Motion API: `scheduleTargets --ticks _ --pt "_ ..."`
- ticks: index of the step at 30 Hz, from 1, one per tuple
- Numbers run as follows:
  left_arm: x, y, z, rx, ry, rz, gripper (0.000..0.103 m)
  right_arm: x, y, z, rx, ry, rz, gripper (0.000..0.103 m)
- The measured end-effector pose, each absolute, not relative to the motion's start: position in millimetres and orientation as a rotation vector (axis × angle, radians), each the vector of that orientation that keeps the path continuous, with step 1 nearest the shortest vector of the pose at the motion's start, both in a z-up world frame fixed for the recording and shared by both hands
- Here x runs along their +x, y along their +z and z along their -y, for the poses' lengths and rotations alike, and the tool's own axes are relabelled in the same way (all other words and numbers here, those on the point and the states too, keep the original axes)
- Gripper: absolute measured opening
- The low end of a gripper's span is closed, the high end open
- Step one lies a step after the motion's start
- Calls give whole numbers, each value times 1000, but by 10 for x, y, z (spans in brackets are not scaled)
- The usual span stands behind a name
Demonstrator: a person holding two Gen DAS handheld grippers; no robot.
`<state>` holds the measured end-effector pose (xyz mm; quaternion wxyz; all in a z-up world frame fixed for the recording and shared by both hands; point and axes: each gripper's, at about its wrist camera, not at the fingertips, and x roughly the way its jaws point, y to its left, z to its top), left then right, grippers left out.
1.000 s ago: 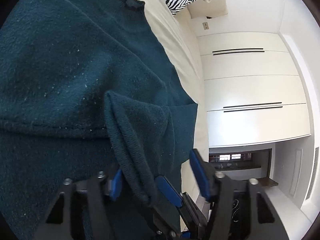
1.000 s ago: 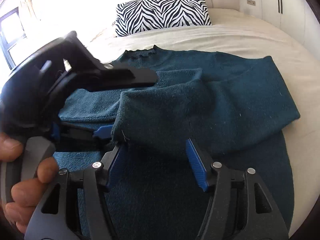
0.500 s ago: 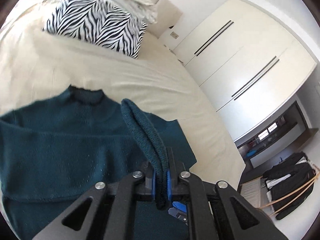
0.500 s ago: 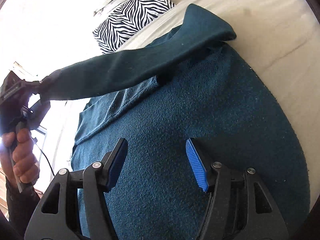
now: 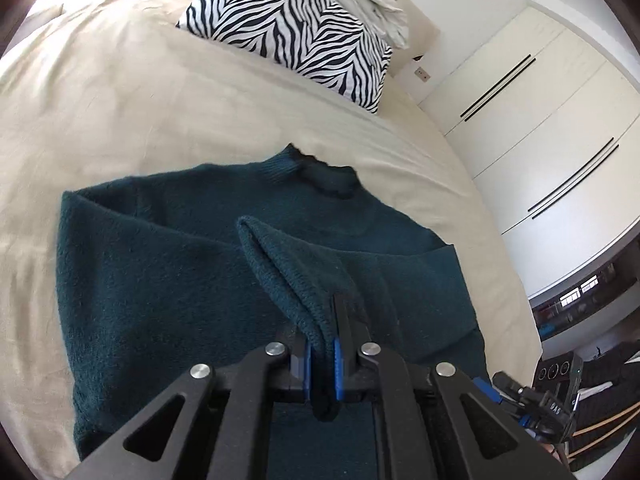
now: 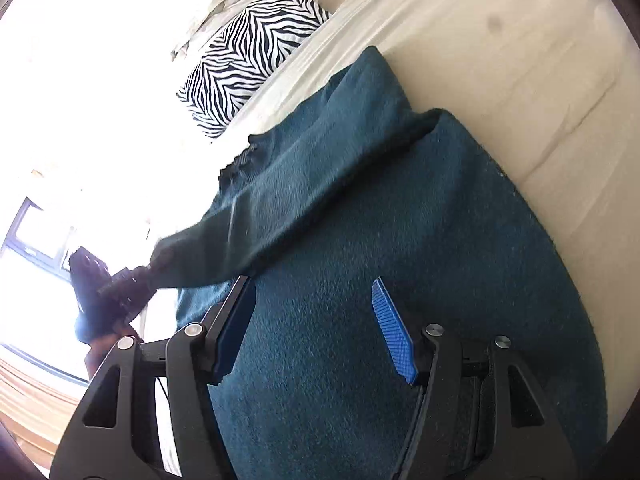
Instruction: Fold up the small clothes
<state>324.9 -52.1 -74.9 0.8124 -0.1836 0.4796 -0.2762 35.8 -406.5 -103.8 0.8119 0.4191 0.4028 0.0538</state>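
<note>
A dark teal knit sweater (image 5: 168, 280) lies spread on a beige bed, collar toward the pillow. My left gripper (image 5: 322, 364) is shut on the cuff of the sweater's sleeve (image 5: 288, 272) and holds it raised above the body. In the right wrist view the sleeve (image 6: 280, 220) stretches from the shoulder out to the left gripper (image 6: 116, 284) at the left. My right gripper (image 6: 316, 328) is open and empty, its blue pads low over the sweater's body (image 6: 400, 248).
A zebra-print pillow (image 5: 288, 32) lies at the head of the bed (image 5: 120, 92), with pale bedding behind it. White wardrobe doors (image 5: 552, 128) stand to the right. A bright window (image 6: 36, 240) is at the left of the right wrist view.
My left gripper has closed on the sleeve cuff and lifted it off the sweater, pulling the sleeve out sideways. My right gripper has stayed open and swung low over the sweater's body.
</note>
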Motion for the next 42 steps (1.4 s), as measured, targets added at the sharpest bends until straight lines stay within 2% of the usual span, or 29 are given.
scheduleTargets --ticks 9,15,18,22,26,32,34,36,38,40,42 --pt "3266 -1183 411 -449 -561 -1083 10 893 -1399 4620 1299 46 -779 63" --pt "3260 -1178 396 -466 -578 -1078 10 1108 -1401 4977 1408 9 -608 62" --pt "3253 -1199 399 -474 -582 -1073 10 1083 -1485 5086 1466 8 -554 58" --pt "3249 -1229 366 -501 -590 -1069 11 1030 -1558 5088 1444 -10 -522 38" --pt "3232 -1232 328 -512 -603 -1057 14 1012 -1678 5155 1501 -3 -475 31" --pt "3269 -1312 293 -544 -621 -1064 14 1054 -1498 5038 1389 -37 -569 35" --pt "3289 -1348 264 -562 -639 -1065 14 971 -1351 5011 1333 -61 -614 43" --pt "3297 -1385 232 -584 -653 -1059 14 859 -1170 5036 1294 -69 -611 45" --pt "3288 -1405 230 -595 -657 -1050 14 874 -985 5094 1242 -61 -599 51" --pt "3288 -1418 223 -601 -659 -1044 15 1031 -847 5133 1208 -30 -610 58" --pt "3290 -1430 223 -604 -666 -1037 15 1337 -782 5109 1168 37 -667 59"
